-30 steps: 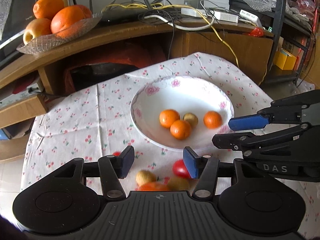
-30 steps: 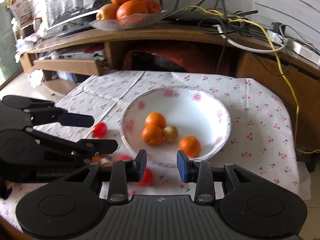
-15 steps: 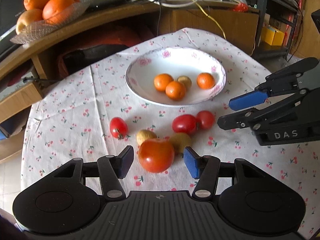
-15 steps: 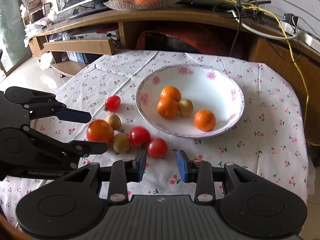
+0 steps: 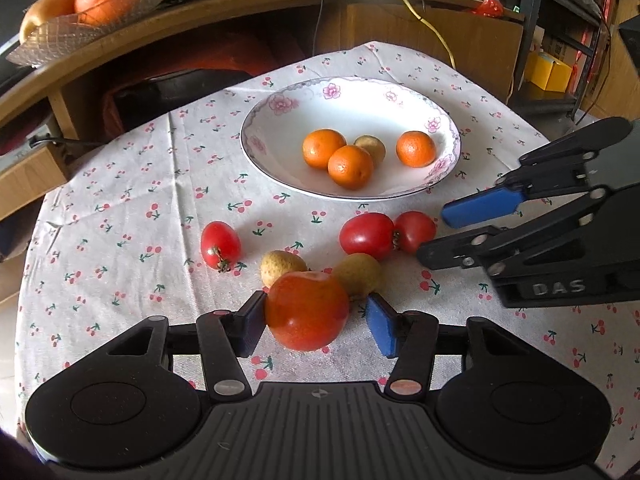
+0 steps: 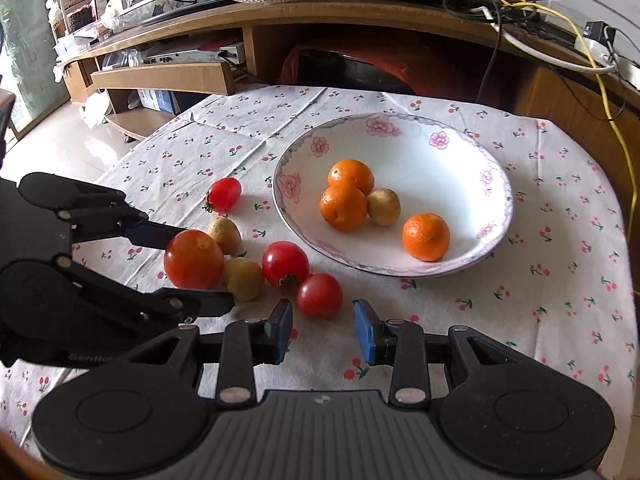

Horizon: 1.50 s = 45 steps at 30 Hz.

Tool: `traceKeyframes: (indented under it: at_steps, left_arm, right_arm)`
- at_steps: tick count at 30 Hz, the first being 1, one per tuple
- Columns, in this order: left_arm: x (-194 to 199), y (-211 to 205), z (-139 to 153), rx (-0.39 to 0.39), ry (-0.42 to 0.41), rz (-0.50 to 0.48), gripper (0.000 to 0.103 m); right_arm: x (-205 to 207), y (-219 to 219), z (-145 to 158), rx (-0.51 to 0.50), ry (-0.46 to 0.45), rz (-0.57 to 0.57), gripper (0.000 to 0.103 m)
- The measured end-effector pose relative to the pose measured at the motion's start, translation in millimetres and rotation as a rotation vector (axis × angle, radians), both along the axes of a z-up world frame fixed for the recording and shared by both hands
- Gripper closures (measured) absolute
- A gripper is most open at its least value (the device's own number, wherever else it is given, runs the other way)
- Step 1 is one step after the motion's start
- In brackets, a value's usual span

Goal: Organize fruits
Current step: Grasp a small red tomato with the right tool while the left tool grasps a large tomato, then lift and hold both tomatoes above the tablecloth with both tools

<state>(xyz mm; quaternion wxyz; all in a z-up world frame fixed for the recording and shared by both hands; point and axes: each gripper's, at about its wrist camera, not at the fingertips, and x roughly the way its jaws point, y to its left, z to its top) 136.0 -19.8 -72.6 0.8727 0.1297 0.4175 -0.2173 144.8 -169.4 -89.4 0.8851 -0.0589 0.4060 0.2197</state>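
Left gripper [image 5: 316, 322] low over the white cherry-print tablecloth [image 5: 120, 216], fingers spread wide either side of the large round red tomato [image 5: 307, 311]. Left pad touching or just beside the tomato's flank; right pad stands clear of it. Tomato rests on the cloth, not gripped.

Two small yellow-brown round fruits [image 5: 282, 265] sit just behind the large tomato, touching it. Past them, a pair of smaller red tomatoes [image 5: 367, 235] side by side and in contact. One oval red cherry tomato [image 5: 220, 245] lies apart to the left.

Right gripper [image 6: 323, 330] also open, empty, poised just short of a small red tomato [image 6: 319, 294], nothing between its blue pads.

White shallow porcelain bowl with pink flower rim [image 5: 404, 94] sits beyond the loose fruit. It holds three small oranges [image 5: 350, 166] and one yellow-brown fruit [image 5: 370, 148], two oranges touching, the third apart on the right.

Glass dish of big oranges [image 5: 64, 32] on the wooden shelf behind.
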Motion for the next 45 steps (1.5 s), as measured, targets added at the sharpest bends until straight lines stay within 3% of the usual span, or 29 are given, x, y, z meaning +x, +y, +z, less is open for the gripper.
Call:
traceKeyframes:
  at_steps: [4, 25, 45]
  left_arm:
    - [1.0, 3.9, 1.9, -0.008, 0.001, 0.012, 0.052]
    - [-1.4, 4.0, 1.5, -0.006, 0.024, 0.026, 0.053]
    - [-55.3, 16.6, 4.2, -0.005, 0.060, 0.030, 0.053]
  right_arm:
    - [5.9, 6.3, -6.1, -0.003, 0.004, 0.006, 0.067]
    - [-0.9, 9.4, -6.2, -0.031, 0.006, -0.015, 0.076]
    - [-71.8, 0.5, 3.6, -0.032, 0.040, 0.004, 0.076]
